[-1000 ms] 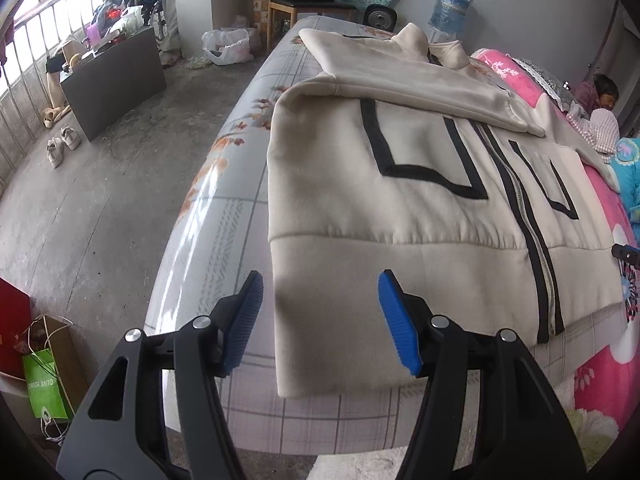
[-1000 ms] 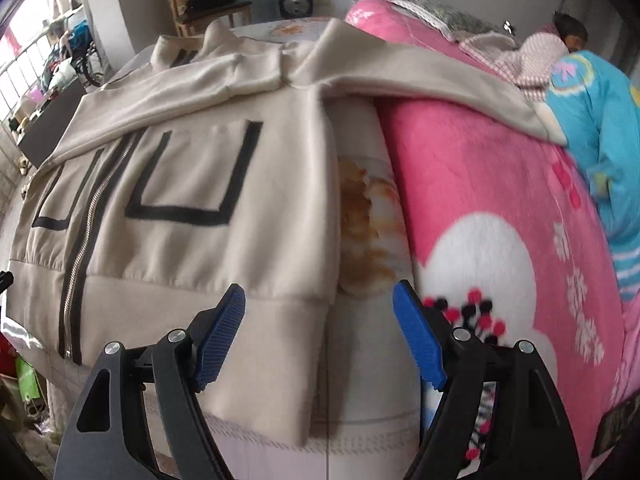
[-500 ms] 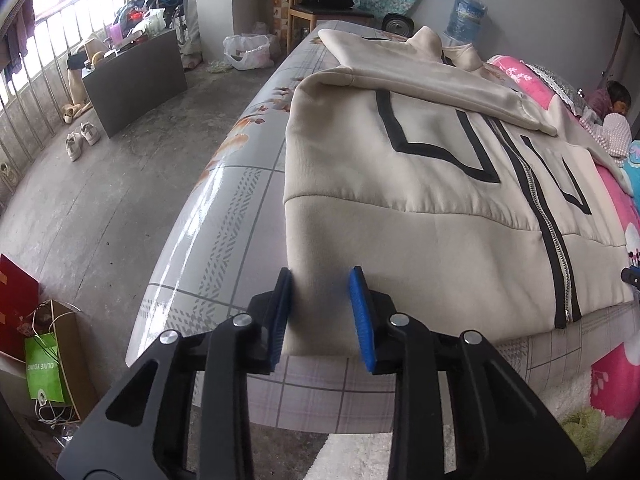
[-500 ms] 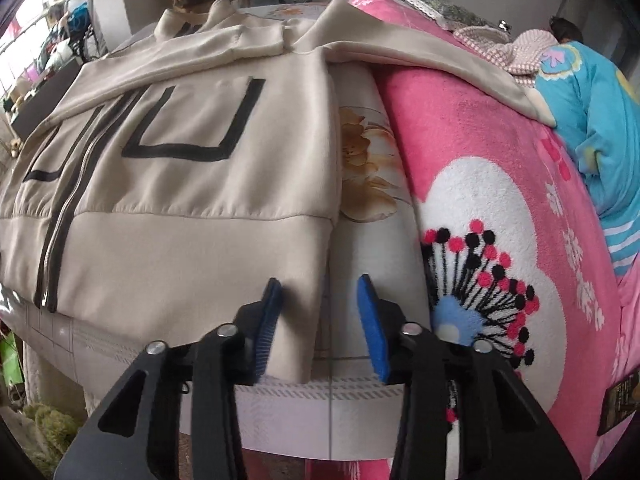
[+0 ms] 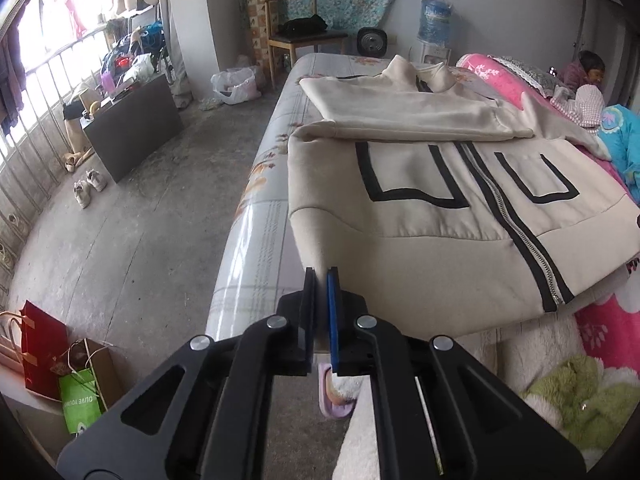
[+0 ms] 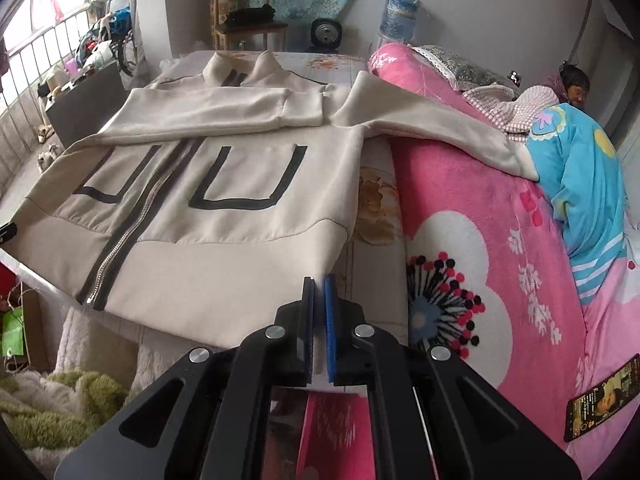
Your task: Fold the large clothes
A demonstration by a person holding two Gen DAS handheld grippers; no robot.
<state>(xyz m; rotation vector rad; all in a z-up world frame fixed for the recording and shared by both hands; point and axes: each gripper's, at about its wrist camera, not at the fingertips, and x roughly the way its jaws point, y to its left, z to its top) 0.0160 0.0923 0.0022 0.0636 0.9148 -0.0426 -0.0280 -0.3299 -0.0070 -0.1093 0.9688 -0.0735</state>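
Both claws, left claw [image 5: 321,280] and right claw [image 6: 319,286], pinch the hem corners of the zipped beige jacket [image 5: 440,216].

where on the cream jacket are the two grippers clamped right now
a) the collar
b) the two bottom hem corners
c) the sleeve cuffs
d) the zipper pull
b: the left gripper and the right gripper are each pinched shut on a bottom hem corner of the cream jacket, having just closed on the cloth, while the collar and sleeves lie untouched at the far end of the bed.
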